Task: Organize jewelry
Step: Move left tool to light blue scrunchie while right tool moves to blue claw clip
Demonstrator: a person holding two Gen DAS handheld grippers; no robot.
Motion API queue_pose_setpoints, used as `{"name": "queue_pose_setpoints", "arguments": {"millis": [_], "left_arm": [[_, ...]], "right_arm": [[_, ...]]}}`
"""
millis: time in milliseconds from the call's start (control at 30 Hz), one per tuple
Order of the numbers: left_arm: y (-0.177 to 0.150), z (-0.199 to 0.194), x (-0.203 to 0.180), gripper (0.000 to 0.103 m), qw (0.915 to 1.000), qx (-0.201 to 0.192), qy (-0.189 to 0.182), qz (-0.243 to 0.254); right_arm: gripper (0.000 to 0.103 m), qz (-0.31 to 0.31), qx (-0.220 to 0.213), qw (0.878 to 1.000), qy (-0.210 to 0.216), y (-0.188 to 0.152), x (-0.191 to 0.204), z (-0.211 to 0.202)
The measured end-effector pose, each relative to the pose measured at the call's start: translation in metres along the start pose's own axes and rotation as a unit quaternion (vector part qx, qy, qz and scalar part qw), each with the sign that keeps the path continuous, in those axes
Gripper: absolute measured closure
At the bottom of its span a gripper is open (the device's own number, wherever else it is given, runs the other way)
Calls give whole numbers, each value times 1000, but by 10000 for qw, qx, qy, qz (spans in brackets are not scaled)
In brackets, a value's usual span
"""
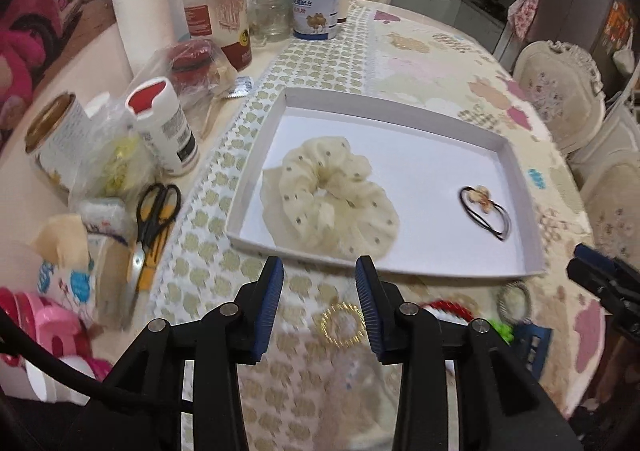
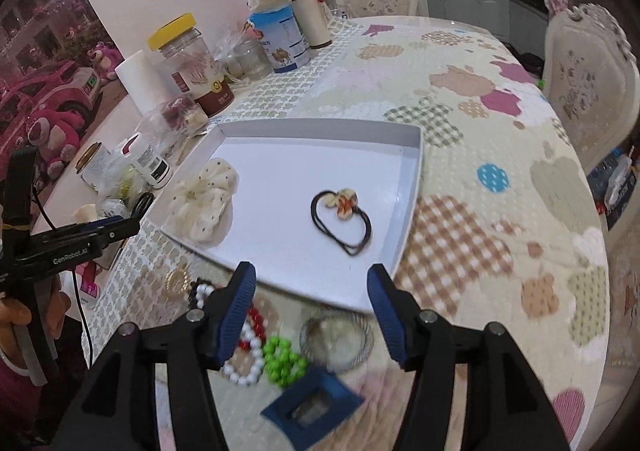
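A white tray (image 1: 400, 107) (image 2: 412, 187) holds a cream dotted scrunchie (image 1: 328, 195) (image 2: 208, 203) and a black hair tie with a flower charm (image 1: 486, 211) (image 2: 342, 219). In front of the tray lie a gold ring-shaped piece (image 1: 343, 325) (image 2: 178, 279), a red and white bead bracelet (image 2: 250, 347), a green bead bracelet (image 2: 282, 365), a round wire-rimmed piece (image 2: 336, 339) and a blue square frame (image 2: 316, 407). My left gripper (image 1: 320, 271) is open and empty above the gold piece. My right gripper (image 2: 312, 275) is open and empty over the loose pieces.
Jars, a paper towel roll (image 1: 140, 15), bottles, bags and scissors (image 1: 154, 219) crowd the table's left side. A milk powder can (image 1: 316, 1) stands at the back. Chairs (image 1: 560, 91) stand on the right. The patterned cloth (image 2: 480, 211) covers the table.
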State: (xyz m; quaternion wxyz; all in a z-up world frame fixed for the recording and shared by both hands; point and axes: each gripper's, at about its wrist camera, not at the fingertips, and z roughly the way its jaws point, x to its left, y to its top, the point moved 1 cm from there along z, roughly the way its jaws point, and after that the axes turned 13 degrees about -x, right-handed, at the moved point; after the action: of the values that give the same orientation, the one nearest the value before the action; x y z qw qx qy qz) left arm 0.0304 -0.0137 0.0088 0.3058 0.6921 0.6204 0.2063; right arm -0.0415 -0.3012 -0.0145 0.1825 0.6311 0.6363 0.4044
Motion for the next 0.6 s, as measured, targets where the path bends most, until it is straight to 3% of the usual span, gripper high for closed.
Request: {"name": "queue_pose_setpoints", "arguments": {"millis": [267,600], "left_arm": [[-35,-33,-4,65,9976,212,-658,-53],[-87,-62,-28,64,9877,589,-1388,421]], "right_arm": [[36,60,43,9999,-122,-38,4,-33],[28,511,262,9981,-218,-87,2,-41]]}}
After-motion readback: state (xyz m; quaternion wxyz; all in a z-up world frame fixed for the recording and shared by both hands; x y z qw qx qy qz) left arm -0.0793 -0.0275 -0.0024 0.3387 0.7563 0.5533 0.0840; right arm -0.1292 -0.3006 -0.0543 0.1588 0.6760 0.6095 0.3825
